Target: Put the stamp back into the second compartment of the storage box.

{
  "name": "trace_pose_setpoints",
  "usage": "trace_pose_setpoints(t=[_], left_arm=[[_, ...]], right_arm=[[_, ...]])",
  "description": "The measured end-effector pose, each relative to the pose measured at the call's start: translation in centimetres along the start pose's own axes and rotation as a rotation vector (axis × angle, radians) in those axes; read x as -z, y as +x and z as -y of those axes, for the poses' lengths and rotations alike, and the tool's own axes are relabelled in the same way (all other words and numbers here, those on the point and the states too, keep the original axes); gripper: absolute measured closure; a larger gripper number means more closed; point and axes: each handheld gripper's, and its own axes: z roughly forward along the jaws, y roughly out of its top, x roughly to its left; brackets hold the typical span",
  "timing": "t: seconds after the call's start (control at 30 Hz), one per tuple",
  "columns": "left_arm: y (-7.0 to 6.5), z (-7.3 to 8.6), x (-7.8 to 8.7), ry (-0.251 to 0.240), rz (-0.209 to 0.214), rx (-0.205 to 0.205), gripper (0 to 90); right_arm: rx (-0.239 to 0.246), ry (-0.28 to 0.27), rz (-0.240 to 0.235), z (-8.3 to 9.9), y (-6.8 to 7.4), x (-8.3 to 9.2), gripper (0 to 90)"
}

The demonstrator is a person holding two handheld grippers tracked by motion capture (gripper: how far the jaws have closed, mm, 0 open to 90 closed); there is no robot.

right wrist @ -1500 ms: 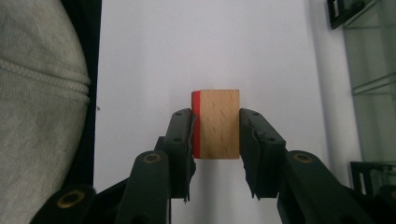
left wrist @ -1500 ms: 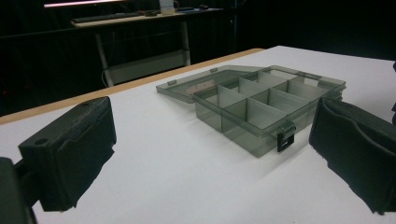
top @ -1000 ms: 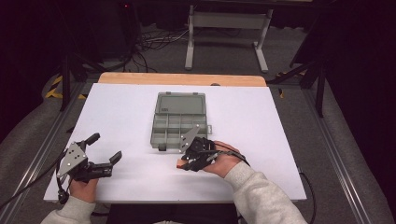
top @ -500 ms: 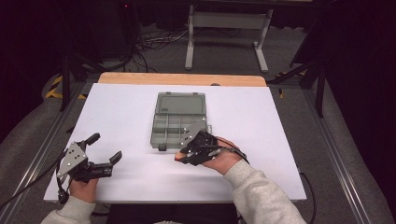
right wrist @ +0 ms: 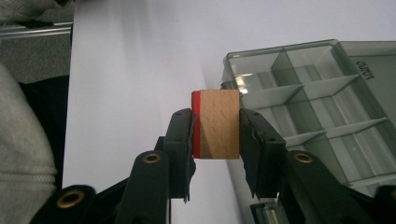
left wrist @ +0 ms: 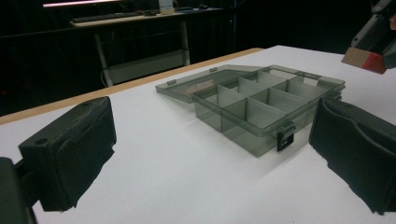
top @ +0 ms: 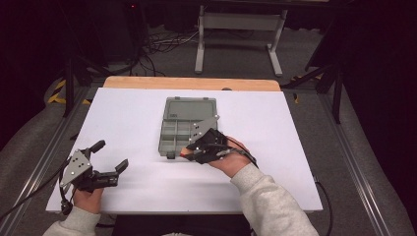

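Wooden block with one red face, sitting clamped between the two black pads of the right hand-held gripper, red face pressing against one pad and bare wood against the other. Hanging above the white counter just off the near edge of the compartment box, at that box's near right corner in the high view, where showing only as a small red and tan spot at the tip of the right hand-held gripper. Appearing too at the top right corner of the left gripper view as a tan and red piece lifted clear of the counter surface. Lying open near the middle of the counter, slightly toward the far edge, the smoky transparent compartment box with its lid folded back flat toward the far edge and a dark latch on its near wall; dividers splitting it into several cells, all looking bare. Resting at the near left corner of the counter, well apart from the box, the left hand-held gripper, jaws spreading wide with nothing between them, pads framing the box in its own view. Grey sleeve coming in from the near edge behind the right hand-held gripper.
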Motion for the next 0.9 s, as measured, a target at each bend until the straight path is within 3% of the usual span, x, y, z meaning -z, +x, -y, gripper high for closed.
trace_pose_setpoints(t=[0.6, 0.9], left_arm=[[0.0, 0.0, 0.0, 0.004, 0.002, -0.002, 1.5], [0.0, 0.0, 0.0, 0.004, -0.001, 0.005, 1.5]], right_arm=[[-0.075, -0.052, 0.085, -0.9, -2.2, -0.3, 66.0], [-0.115, -0.041, 0.129, -1.7, -3.4, -1.1, 66.0]])
